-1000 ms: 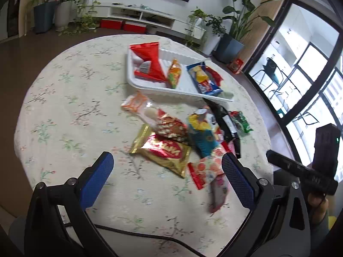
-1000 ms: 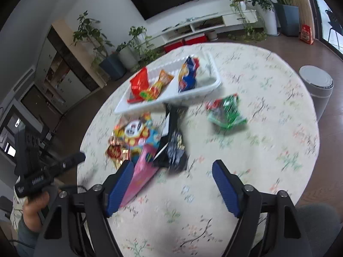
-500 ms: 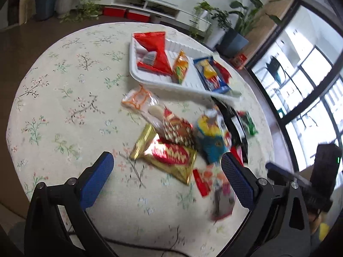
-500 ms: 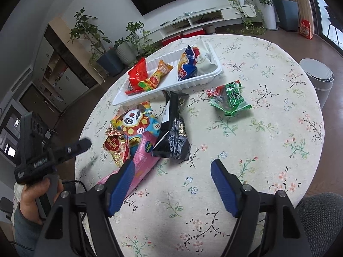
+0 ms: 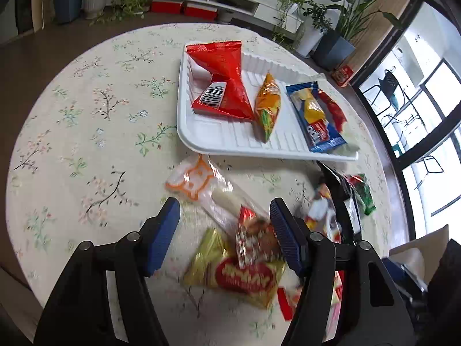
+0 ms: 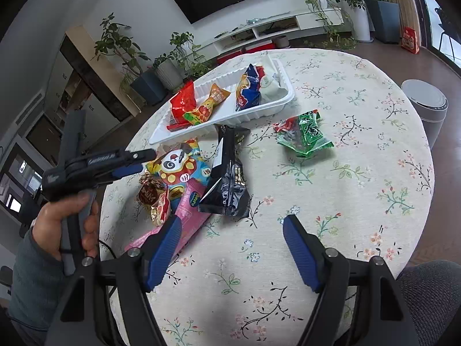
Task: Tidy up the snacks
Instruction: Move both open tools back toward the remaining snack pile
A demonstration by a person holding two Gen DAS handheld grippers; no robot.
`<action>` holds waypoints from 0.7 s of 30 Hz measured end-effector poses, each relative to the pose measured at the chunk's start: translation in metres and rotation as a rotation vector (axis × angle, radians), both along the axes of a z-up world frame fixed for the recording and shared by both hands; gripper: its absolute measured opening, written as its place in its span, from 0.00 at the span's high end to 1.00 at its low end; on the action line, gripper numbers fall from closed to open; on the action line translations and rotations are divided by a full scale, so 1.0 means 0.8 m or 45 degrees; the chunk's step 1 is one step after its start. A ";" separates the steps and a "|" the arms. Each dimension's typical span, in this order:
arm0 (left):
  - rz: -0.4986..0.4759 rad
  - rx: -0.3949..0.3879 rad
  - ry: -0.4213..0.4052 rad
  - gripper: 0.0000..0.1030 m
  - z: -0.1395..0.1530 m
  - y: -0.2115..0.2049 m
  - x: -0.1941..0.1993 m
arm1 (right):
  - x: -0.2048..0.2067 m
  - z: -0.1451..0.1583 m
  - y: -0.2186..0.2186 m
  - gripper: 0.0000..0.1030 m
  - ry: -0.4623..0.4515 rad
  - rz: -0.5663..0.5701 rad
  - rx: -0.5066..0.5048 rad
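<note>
A white tray (image 5: 219, 141) on the round floral table holds a red bag (image 5: 224, 75), an orange pack (image 5: 268, 103) and a blue pack (image 5: 317, 121). Loose snacks lie in front of it. My left gripper (image 5: 224, 230) hangs over a clear bag with orange print (image 5: 207, 190), and its jaws are closing. The bag's candy end lies between the fingers, and the pads are not pressing on it. A gold and red pack (image 5: 245, 276) lies just below. My right gripper (image 6: 230, 248) stands open over bare cloth, near a pink pack (image 6: 187, 213) and a black pack (image 6: 227, 178).
A panda-print pack (image 6: 178, 167) and a green pack (image 6: 305, 135) lie on the table. The left gripper (image 6: 141, 161), held in a hand (image 6: 66, 225), shows at the table's left edge. A grey bin (image 6: 426, 106) stands on the floor to the right. Plants and a TV shelf line the far wall.
My left gripper has moved forward over the snack pile toward the tray, and its jaws have narrowed around the clear bag. The right gripper has stayed almost where it was.
</note>
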State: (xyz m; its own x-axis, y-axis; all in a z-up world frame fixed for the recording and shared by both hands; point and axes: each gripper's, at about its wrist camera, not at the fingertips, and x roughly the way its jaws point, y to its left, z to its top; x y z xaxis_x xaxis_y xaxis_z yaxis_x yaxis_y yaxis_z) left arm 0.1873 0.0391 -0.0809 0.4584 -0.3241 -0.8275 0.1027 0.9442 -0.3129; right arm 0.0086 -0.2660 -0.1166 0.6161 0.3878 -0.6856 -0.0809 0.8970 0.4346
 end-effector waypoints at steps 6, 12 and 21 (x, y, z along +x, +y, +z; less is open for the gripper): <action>-0.139 0.089 -0.022 0.39 0.001 -0.004 -0.062 | 0.002 0.001 -0.002 0.26 -0.010 0.003 0.008; -0.135 0.078 -0.008 0.38 -0.013 -0.025 -0.092 | 0.003 -0.003 0.005 0.26 0.020 0.019 0.027; -0.018 0.032 0.068 0.37 -0.034 -0.023 -0.065 | 0.008 -0.005 0.040 0.26 0.129 0.048 0.076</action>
